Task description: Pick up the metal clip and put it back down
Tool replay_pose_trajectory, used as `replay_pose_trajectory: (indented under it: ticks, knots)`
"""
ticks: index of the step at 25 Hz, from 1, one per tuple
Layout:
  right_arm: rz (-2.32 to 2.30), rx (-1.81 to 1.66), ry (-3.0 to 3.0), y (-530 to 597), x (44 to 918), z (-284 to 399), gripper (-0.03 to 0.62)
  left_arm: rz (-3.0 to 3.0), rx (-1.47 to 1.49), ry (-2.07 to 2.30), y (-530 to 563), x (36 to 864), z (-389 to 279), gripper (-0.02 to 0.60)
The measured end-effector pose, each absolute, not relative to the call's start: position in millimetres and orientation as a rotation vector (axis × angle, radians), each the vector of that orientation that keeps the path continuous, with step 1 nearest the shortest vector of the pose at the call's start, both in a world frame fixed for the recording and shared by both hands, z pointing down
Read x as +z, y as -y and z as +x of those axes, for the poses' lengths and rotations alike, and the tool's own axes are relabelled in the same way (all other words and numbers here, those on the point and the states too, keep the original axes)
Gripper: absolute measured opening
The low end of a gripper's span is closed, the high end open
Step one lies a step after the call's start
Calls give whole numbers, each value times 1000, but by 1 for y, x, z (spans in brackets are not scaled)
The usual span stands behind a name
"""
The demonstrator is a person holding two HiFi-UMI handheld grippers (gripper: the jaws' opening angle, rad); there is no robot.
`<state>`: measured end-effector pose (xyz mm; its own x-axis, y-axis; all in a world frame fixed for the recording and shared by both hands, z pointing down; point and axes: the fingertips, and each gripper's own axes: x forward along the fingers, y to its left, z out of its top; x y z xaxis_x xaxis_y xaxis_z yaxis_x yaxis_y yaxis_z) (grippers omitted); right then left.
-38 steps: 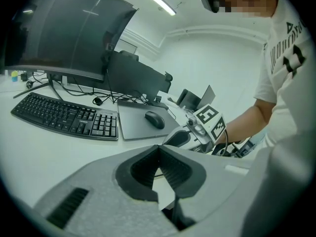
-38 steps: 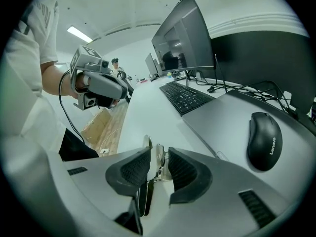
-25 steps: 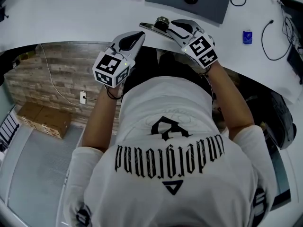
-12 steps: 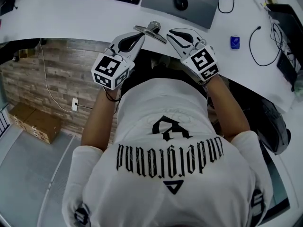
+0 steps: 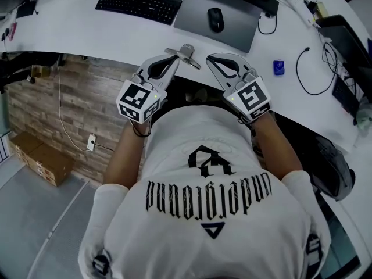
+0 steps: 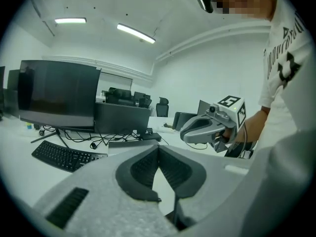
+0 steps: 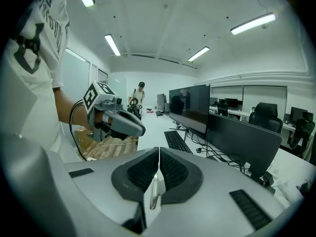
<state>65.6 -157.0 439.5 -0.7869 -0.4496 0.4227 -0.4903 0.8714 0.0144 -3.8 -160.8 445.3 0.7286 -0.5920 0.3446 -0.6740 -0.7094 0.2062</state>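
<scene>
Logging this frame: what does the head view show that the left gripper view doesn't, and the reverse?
Only the head view shows the metal clip at the near edge of the desk, close to both gripper tips, and the brick-pattern wall below. Only the left gripper view shows the left gripper jaws together with nothing between them, the dark monitor and the ceiling lights. Both show the keyboard and the right gripper.

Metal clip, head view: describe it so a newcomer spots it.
Follow the curved front edge of the white desk to the stretch below the grey mouse mat. The metal clip lies there, by the tip of the left gripper. It is the only slim, shiny silver piece.
</scene>
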Motion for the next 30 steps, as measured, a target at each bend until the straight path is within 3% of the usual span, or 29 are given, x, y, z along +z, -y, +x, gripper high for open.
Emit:
replay_pose_trajectory:
  ticks: [14, 30]
  knots:
    - [760, -38, 2755, 161, 350, 87, 17, 2749, 328, 1060, 161, 378, 22, 12]
    - [711, -23, 2774, 139, 348, 69, 18, 2705, 384, 1128, 134, 378, -7, 12]
